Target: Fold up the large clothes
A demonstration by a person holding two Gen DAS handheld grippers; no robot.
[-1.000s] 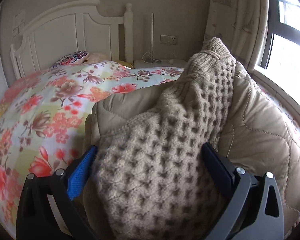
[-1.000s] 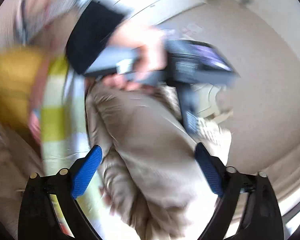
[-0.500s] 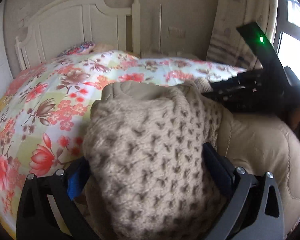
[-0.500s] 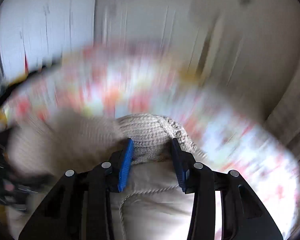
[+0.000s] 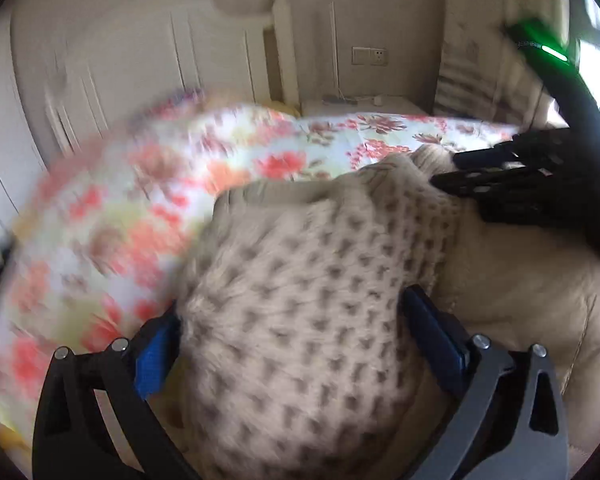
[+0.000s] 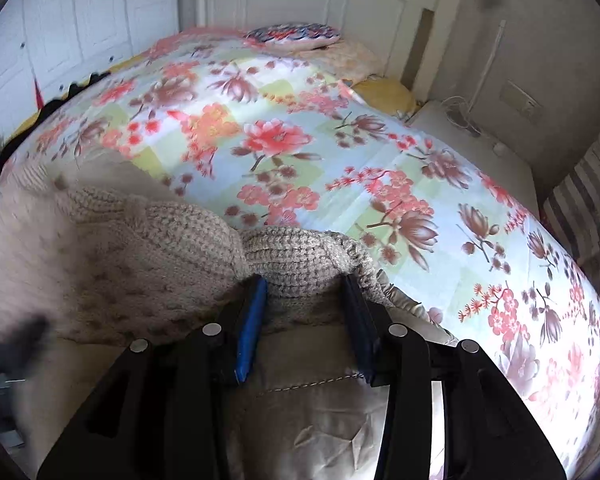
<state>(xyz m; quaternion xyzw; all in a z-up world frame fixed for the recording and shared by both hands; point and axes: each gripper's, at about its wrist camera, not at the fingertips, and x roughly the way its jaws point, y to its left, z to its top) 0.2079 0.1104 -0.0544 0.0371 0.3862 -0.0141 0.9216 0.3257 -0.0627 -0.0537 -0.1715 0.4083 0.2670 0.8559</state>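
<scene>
A beige waffle-knit sweater [image 5: 320, 300] lies over a tan quilted jacket [image 5: 520, 300] on the floral bed. My left gripper [image 5: 292, 332] has its blue pads wide apart with the bulky knit bunched between them; whether it grips cannot be told. My right gripper [image 6: 306, 308] is shut on a ribbed edge of the sweater [image 6: 300, 256], above the jacket [image 6: 320, 420]. The right gripper's black body also shows in the left wrist view [image 5: 520, 184], at the sweater's far end.
The floral bedspread [image 6: 300, 140] covers the bed. A white headboard [image 6: 380, 0], a patterned pillow [image 6: 292, 34] and a white nightstand [image 6: 480, 148] with cables stand beyond it. White wardrobe doors [image 6: 80, 20] are at the left, a striped curtain [image 6: 588, 200] at the right.
The raised sweater has come down onto the jacket. My right gripper swung in from the side and closed on the sweater's ribbed edge. The left view panned left.
</scene>
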